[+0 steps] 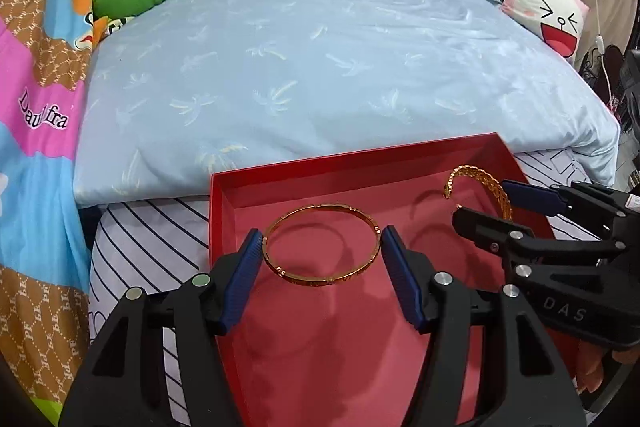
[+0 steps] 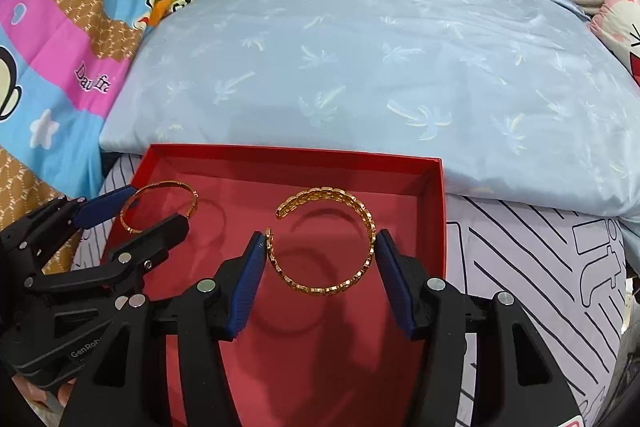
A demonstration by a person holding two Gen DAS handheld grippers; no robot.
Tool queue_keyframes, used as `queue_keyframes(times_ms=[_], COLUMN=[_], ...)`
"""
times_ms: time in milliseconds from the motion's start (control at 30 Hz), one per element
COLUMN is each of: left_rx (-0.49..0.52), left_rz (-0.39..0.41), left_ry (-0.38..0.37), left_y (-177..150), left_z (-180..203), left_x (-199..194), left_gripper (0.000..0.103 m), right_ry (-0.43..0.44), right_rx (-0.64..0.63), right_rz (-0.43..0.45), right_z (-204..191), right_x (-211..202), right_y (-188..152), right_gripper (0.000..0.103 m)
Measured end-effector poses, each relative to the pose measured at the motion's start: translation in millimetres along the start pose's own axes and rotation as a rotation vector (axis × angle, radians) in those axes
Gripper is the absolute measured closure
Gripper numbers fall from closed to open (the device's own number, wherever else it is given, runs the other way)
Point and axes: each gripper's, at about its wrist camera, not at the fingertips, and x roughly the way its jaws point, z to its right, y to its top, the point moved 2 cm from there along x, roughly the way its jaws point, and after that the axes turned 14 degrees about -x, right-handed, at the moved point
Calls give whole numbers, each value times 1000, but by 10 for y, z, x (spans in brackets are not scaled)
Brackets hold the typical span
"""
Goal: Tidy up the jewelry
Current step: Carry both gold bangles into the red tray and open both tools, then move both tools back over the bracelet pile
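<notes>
- Blue-padded fingers (image 1: 256, 255) of the left gripper (image 1: 322, 279) fill the bottom of the left wrist view, spread wide around a thin gold bangle (image 1: 322, 247); the pads look to be just touching its left and right rims, so I judge it lightly pinched rather than set free.
- Below those fingers lies the pink floor of the red box (image 1: 360, 159), and whether the bangle rests on it or hangs a little above I cannot tell.
- Off to the right of the fingers, the right gripper (image 1: 492, 201) reaches in, holding a woven gold cuff (image 1: 500, 191) that stands upright between its pads.
- Beyond the box's far wall, a light blue pillow (image 1: 320, 59) lies on the bed.
- Turning to the right wrist view, the right gripper's fingers (image 2: 382, 259) bracket the cuff (image 2: 324, 239) at its widest sides, its open gap facing up and left; contact on both pads suggests a gentle grasp.
- To the left of these fingers, the left gripper (image 2: 132, 215) holds the bangle (image 2: 160, 205) near the box's left wall (image 2: 124, 235).
- To finish well, I would lower each piece until it sits flat on the floor, keep the two well apart, then open the fingers slowly so neither ring rolls or springs away.
</notes>
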Motion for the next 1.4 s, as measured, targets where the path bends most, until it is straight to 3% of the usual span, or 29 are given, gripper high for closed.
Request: queue_keyframes(times_ms=[133,367,667,1033,1400], left_rx=[-12,-19,-37,-23,-23], left_rz=[-26,4,77,152,126], left_ry=[5,27,13,14,29], left_y=[41,41,-86,-919,-1955], left_z=[-13,-18,-77,-124,-232], left_x=[108,57,-488,-1399,-1718], left_gripper=[45,42,37,37,37], right_ry=[-2,-25,-17,-17,-29], right_rx=[-10,-21,-21,-36,-33], right_rz=[-11,18,82,153,117], right_z=[6,-17,-110,-483,-838], right_x=[57,-53,-577,-1373,-1620], right_y=[-13,5,-205,-1090,-2101], right_gripper=[48,41,41,41,41])
